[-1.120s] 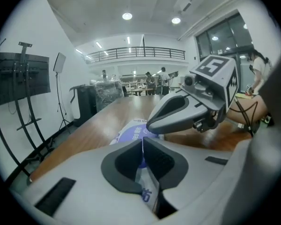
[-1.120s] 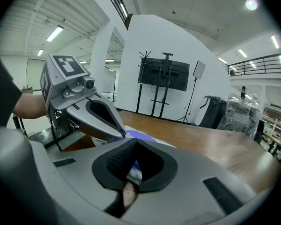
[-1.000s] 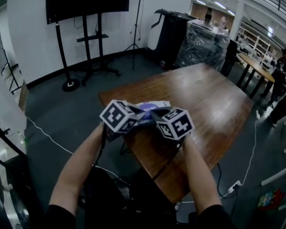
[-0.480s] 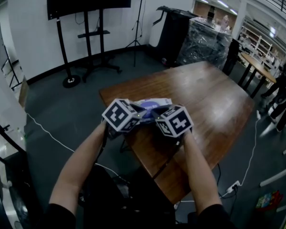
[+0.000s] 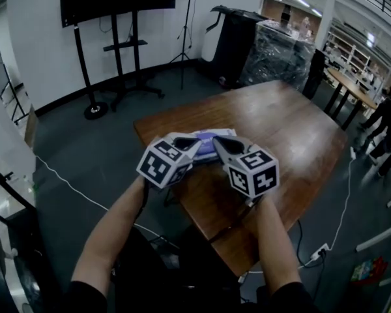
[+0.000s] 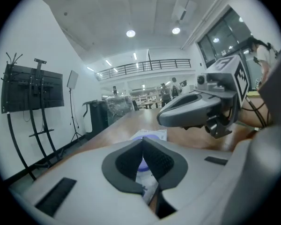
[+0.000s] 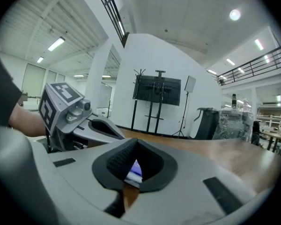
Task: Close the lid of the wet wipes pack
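Observation:
The wet wipes pack (image 5: 210, 136), white with a purple top, lies flat near the near-left corner of the brown wooden table (image 5: 283, 132). My left gripper (image 5: 190, 144) and right gripper (image 5: 223, 145) hover side by side just before the pack, tips pointing at it. The left gripper (image 6: 143, 141) is shut with nothing between its pads; the pack (image 6: 151, 136) shows beyond its tips. The right gripper (image 7: 136, 142) is also shut and empty, with a strip of the pack (image 7: 135, 169) visible through the gap below its tips. Whether the lid is up cannot be made out.
The table's near edge (image 5: 202, 220) runs under my forearms. A screen on a black stand (image 5: 117, 2) and a light stand (image 5: 182, 44) are on the floor beyond. A wrapped pallet (image 5: 280, 54) stands behind the table. Cables (image 5: 342, 220) trail on the floor.
Both grippers have lifted a little and tipped upward off the pack; the right marker cube has shifted right. The pack stays where it lay.

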The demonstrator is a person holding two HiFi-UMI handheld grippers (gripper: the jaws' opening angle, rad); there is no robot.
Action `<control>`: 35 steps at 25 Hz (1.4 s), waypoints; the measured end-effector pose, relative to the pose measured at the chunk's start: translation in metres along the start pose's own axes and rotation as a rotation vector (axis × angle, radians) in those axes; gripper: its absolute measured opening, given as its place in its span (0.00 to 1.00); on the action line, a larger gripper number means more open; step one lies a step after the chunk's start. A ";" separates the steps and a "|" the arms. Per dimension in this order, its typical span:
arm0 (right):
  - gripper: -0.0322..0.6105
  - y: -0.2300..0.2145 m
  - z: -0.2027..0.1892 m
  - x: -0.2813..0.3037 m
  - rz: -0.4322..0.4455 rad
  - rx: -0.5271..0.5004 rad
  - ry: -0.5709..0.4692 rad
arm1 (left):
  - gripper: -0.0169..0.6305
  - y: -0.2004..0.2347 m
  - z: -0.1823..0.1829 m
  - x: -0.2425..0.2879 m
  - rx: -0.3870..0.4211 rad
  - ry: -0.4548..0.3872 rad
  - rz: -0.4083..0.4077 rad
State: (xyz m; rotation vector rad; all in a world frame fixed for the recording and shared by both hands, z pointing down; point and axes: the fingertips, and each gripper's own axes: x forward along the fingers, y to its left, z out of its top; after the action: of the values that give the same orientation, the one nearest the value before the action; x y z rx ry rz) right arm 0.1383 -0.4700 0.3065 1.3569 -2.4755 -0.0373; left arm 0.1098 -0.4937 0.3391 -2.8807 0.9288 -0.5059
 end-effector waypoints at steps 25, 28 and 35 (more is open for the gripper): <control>0.07 0.125 0.005 -0.127 -0.060 0.109 -0.291 | 0.04 -0.110 0.012 -0.148 -0.100 -0.241 0.094; 0.07 0.140 0.001 -0.147 -0.061 0.103 -0.303 | 0.04 -0.133 0.014 -0.157 -0.106 -0.252 0.085; 0.07 0.161 -0.002 -0.181 -0.066 0.107 -0.331 | 0.04 -0.168 0.016 -0.175 -0.101 -0.251 0.104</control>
State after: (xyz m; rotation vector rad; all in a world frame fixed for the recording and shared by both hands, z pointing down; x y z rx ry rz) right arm 0.0978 -0.2317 0.2889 1.5889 -2.7336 -0.1591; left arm 0.0750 -0.2562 0.3021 -2.8733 1.0805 -0.0879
